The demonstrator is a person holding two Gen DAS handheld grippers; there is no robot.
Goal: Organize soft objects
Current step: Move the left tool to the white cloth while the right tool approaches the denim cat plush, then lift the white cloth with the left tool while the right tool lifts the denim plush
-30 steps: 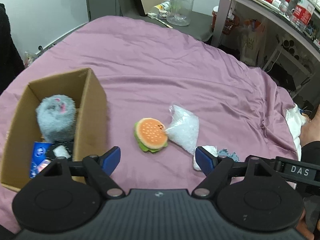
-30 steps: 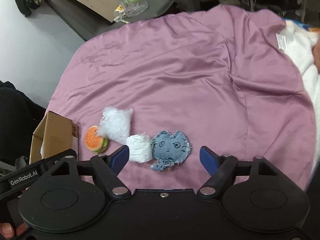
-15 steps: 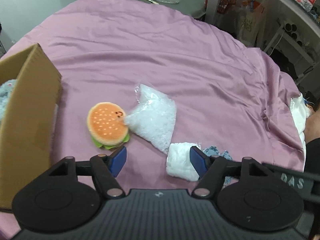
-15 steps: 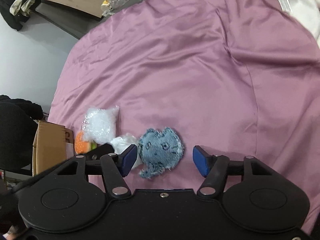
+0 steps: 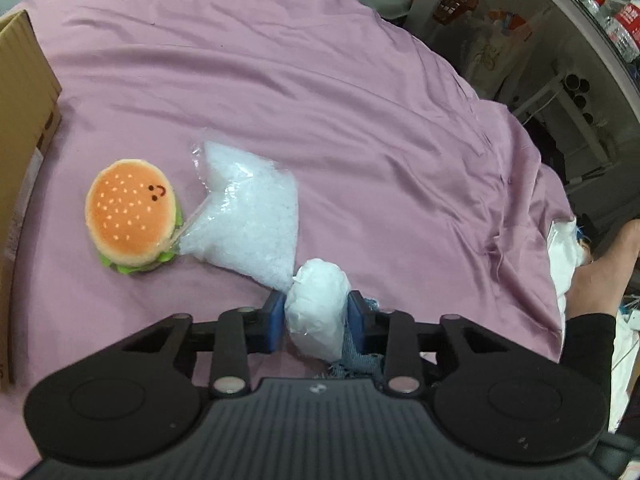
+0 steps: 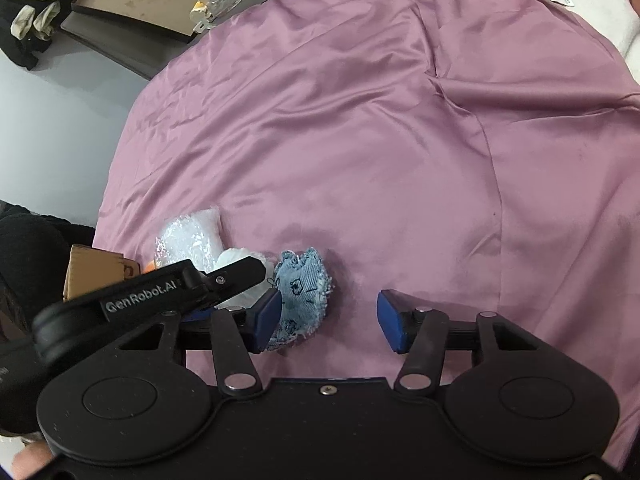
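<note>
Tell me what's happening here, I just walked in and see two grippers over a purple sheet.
A person is tidying soft items. The left gripper is shut on a white wrapped bundle. The right gripper is open around a blue denim plush. A burger plush and a bag of white pellets lie on the sheet, near a cardboard box.

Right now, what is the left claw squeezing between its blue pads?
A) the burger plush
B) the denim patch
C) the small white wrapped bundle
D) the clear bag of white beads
C: the left claw has its blue pads pressed against both sides of the small white wrapped bundle, while the burger plush and the clear bag of white beads lie untouched on the purple sheet.
</note>
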